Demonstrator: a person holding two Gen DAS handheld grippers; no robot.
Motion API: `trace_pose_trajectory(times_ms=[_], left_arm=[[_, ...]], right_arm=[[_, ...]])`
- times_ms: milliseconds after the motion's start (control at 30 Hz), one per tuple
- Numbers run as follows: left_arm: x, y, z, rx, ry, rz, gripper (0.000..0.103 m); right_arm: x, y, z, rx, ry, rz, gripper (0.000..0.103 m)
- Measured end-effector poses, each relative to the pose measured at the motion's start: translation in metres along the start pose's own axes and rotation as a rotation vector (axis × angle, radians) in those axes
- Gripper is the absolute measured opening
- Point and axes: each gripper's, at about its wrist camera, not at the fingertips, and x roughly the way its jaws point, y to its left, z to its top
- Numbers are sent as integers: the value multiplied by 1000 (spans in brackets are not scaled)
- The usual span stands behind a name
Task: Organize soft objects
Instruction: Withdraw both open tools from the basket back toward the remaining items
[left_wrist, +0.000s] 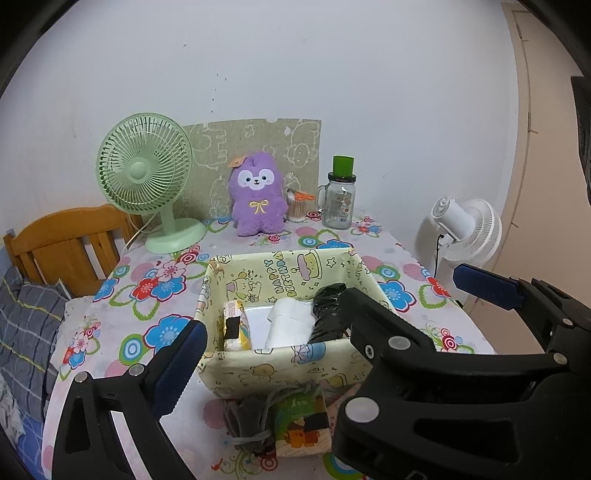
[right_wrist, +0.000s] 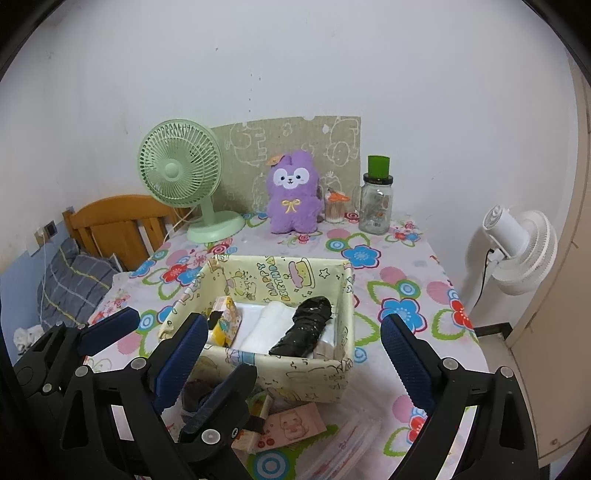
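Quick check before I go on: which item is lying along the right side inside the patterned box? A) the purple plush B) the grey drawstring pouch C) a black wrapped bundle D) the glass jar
C: the black wrapped bundle lies along the right side inside the patterned box, next to a white folded item, while the plush and jar stand at the back of the table and the pouch lies outside, in front of the box.

Readable text: one phrase and one digit.
You can read "HAPPY BIRTHDAY" on the box's (left_wrist: 258, 369) inner back wall; the tissue pack (left_wrist: 303, 424) shows a "1".
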Motion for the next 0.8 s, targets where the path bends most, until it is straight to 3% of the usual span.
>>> trace_pose_trajectory(times_ms=[800], left_arm=[[-26, -11, -24, -14, -21, -6, 103]], right_arm=[[-42, -2, -27, -2, -57, -39, 96]])
